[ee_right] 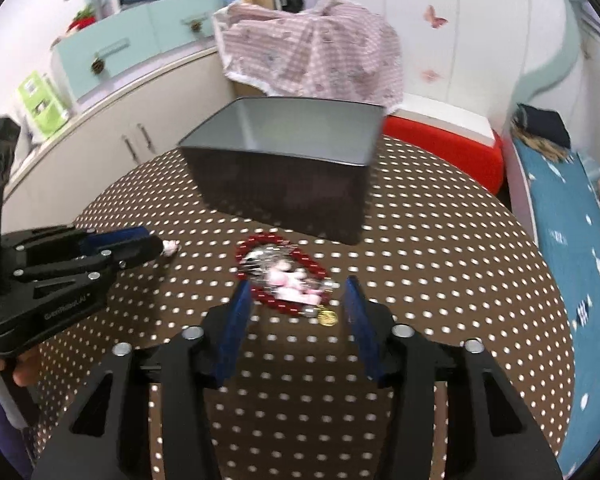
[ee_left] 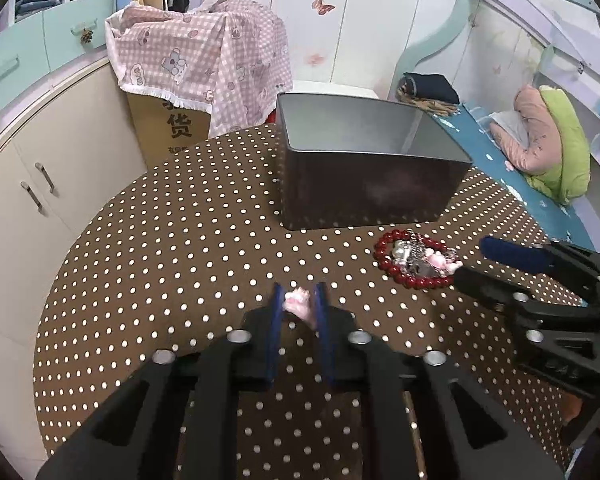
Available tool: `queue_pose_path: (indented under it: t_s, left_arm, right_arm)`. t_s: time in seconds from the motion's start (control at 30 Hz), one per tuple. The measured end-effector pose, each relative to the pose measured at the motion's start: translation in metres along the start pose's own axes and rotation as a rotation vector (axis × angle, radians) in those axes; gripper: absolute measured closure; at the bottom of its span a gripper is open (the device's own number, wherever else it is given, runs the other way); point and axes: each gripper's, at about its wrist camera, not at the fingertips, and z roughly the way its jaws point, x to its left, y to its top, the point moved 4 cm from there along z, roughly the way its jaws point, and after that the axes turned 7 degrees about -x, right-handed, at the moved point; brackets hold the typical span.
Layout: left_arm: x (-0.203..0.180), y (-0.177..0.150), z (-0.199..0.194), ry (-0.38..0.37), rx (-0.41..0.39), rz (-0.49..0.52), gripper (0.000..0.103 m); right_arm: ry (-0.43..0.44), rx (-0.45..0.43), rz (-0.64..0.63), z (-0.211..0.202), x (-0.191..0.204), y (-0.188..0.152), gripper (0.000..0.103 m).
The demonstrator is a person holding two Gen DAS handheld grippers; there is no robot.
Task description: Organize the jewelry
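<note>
My left gripper point(ee_left: 299, 298) is shut on a small pink jewelry piece point(ee_left: 300, 305), held just above the brown dotted tablecloth point(ee_left: 180, 240). A pile of jewelry with a red bead bracelet point(ee_left: 410, 258), silver chain and pink charms lies to its right, in front of an open grey metal box point(ee_left: 364, 168). My right gripper point(ee_right: 298, 292) is open, its blue pads on either side of the near end of the pile point(ee_right: 284, 276). The left gripper also shows in the right wrist view point(ee_right: 148, 246), with the pink piece point(ee_right: 171, 246) at its tip. The box point(ee_right: 284, 184) stands behind the pile.
A cardboard box under a pink checked cloth point(ee_left: 196, 60) stands behind the round table. White cabinets point(ee_left: 40, 184) are at the left. A bed with a blue sheet point(ee_right: 560, 280) is at the right. A red stool point(ee_right: 444, 148) sits behind the table.
</note>
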Motion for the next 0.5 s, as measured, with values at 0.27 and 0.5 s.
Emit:
queue_pose_path:
  t_s: [0.27,0.5]
  left_arm:
    - [0.008,-0.007,-0.006,-0.027,0.004,-0.027,0.093]
    - [0.014,-0.01,-0.004,-0.038,0.016,-0.06,0.087]
  right_arm:
    - [-0.015,0.03,-0.046,0.007,-0.004,0.004,0.066]
    - [-0.003,0.049,-0.122,0.016,0.001,0.004,0.075]
